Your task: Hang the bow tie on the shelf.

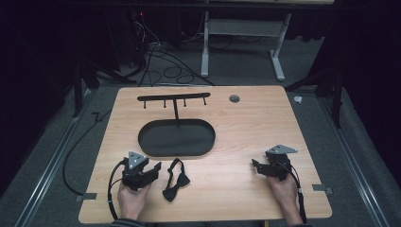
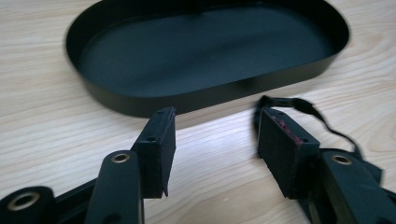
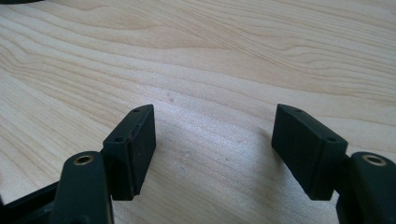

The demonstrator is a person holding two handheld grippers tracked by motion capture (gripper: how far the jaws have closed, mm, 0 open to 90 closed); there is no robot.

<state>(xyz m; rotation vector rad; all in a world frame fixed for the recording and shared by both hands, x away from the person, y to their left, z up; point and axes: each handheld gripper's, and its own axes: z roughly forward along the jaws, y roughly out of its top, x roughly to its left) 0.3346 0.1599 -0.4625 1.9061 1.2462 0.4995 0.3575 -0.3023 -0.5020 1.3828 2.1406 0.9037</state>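
Lying on the wooden surface (image 1: 246, 118) near our edge, the black bow tie (image 1: 175, 180) is running its long axis roughly from the near side toward the far side, leaning a little to the right, with the knotted bow at the near end and the strap looping away toward the tray. We are holding the left tongs (image 1: 155, 169) just beside it on its left, jaws spread and gripping nothing; in the left gripper view the strap (image 2: 308, 109) is peeking out behind the right-hand jaw. We are resting the right tongs (image 1: 256, 166) well apart on the right, jaws parted over bare wood. Just beyond the tie, the black oval tray (image 1: 176, 138) is sitting, with a hook rack (image 1: 173, 99) rising behind it. Between the tie and the right tongs we are seeing open wood, and a strip of it along the near edge.
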